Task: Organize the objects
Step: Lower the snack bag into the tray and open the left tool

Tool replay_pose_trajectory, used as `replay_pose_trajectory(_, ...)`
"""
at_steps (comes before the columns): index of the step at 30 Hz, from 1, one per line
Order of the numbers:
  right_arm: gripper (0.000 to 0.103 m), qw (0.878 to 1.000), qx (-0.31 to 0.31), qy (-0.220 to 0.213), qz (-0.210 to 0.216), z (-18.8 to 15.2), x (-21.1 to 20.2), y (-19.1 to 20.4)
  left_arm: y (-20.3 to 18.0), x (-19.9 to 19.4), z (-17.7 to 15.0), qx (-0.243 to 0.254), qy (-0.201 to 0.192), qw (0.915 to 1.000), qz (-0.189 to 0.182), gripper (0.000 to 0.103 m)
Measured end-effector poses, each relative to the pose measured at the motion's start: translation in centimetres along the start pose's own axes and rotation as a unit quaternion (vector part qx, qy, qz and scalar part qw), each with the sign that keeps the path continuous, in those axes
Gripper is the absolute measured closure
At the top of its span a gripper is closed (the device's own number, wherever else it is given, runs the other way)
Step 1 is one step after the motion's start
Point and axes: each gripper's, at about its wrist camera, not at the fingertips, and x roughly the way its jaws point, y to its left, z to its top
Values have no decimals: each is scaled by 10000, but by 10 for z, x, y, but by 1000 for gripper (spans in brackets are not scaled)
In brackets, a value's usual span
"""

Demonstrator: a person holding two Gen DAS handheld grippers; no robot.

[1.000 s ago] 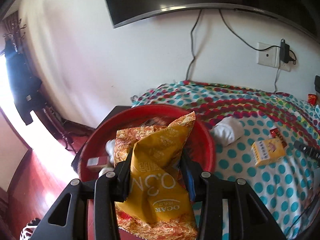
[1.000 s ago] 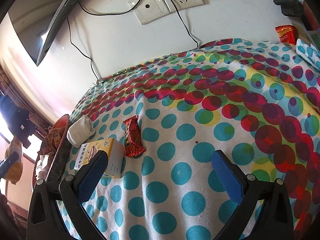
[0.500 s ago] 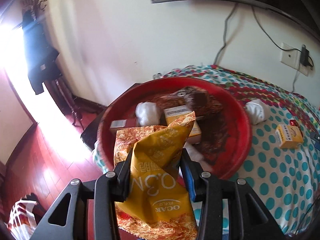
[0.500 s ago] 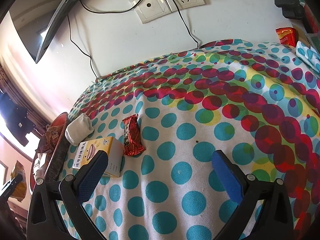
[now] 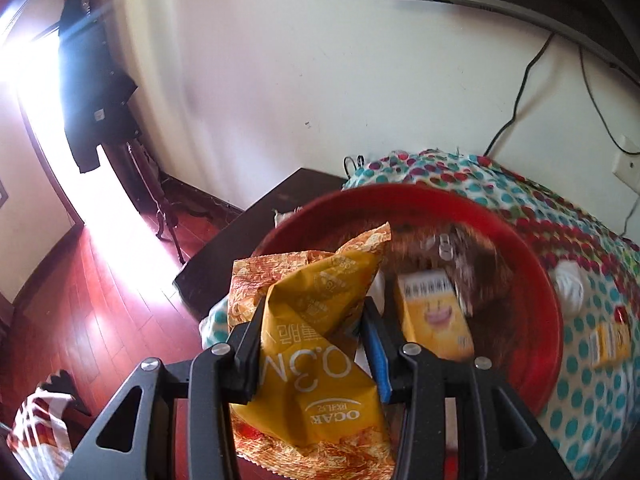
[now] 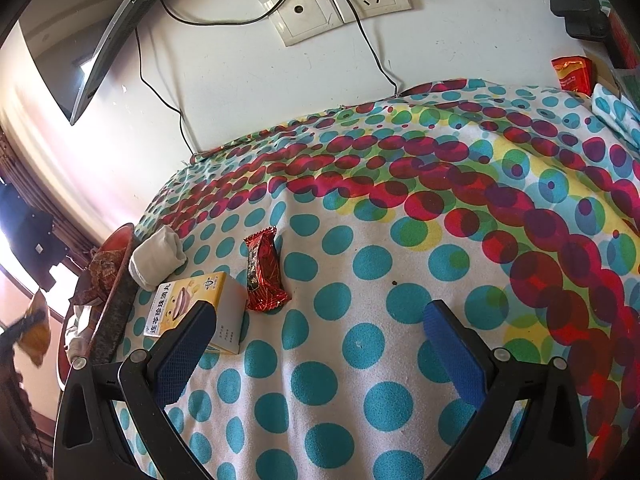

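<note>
My left gripper [image 5: 314, 308] is shut on a yellow and orange snack bag [image 5: 316, 344], held at the near left rim of a red basin [image 5: 536, 292]. In the basin lie a yellow box [image 5: 432, 316] and a brown wrapper [image 5: 464, 252]. The right wrist view shows my right gripper [image 6: 320, 312] open and empty over the spotted cloth [image 6: 380, 240]. Ahead of its left finger lie another yellow box [image 6: 192, 304], a red snack packet [image 6: 264, 270] and a rolled white sock [image 6: 158, 256]. The basin [image 6: 118, 240] and the held bag [image 6: 36, 336] show at the far left.
The basin rests partly on a dark side table [image 5: 248, 248] beside red wooden floor [image 5: 80, 300]. A coat stand with a dark garment [image 5: 96, 92] is by the bright doorway. A plastic bag [image 5: 36, 432] lies on the floor. Wall sockets with cables [image 6: 340, 8] and a red packet [image 6: 572, 74] are behind.
The left gripper has swung left with the snack bag still in it, so the basin now sits to the right and the floor shows. The right gripper has not moved.
</note>
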Motion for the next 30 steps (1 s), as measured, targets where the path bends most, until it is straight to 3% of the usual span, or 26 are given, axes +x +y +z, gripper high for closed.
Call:
replay_pose_trajectory(7, 0, 10000, -2, 3, 0, 0, 0, 0, -19, 57, 49, 25, 362, 9989, 294, 60)
replay_pose_trajectory(13, 0, 10000, -7, 6, -3, 0, 0, 0, -34, 94, 62, 30, 572, 9973, 457, 60)
replay_pose_trajectory(23, 0, 10000, 5, 0, 0, -1, 0, 0, -37, 112, 73, -18, 533, 9969, 579, 60)
replay_pose_trajectory(30, 0, 9998, -133, 158, 82, 3, 7, 11, -47, 116, 71, 274, 539, 9976, 351, 60)
